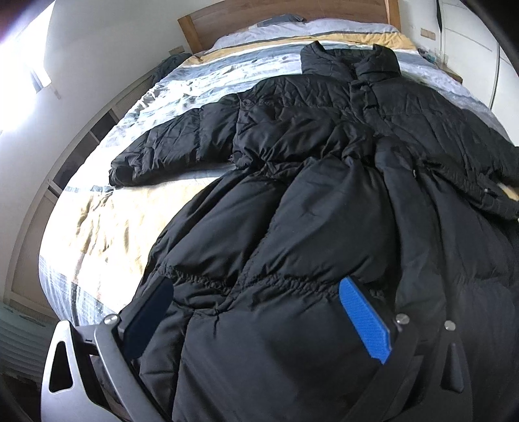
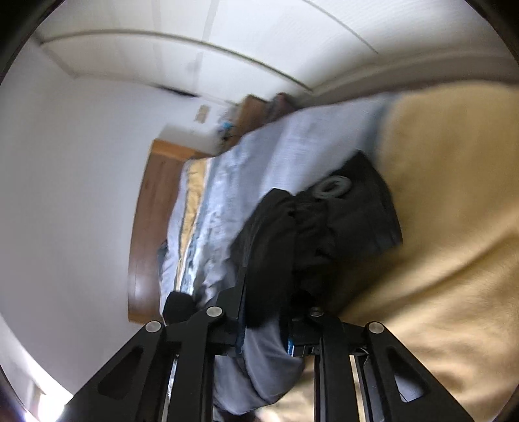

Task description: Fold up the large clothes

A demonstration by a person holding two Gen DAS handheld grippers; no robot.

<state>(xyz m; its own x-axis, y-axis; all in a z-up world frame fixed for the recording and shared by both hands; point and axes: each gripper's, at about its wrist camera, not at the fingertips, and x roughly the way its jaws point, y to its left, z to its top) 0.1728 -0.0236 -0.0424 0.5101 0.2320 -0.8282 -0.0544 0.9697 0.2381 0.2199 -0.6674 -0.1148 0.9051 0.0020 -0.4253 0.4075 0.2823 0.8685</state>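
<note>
Jaws of the right gripper (image 2: 275,259) are clamped on a sleeve cuff (image 2: 324,220); those of the left gripper (image 1: 256,311) are spread apart over the black coat (image 1: 308,211). Slippery padding could be lost from the thin pinch if the sleeve is swung quickly across the bed (image 1: 97,227).

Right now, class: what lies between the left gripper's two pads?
In the left wrist view, the black coat's puffy lower panel lies between the left gripper's open pads.

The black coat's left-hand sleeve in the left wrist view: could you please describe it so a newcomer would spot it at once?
Start at the bed with its striped cover and wooden headboard. A black padded coat lies spread along it, collar towards the headboard. The sleeve stretches out from the shoulder towards the window side, its cuff resting on the bare cover; the other sleeve runs off the frame's right edge.
</note>
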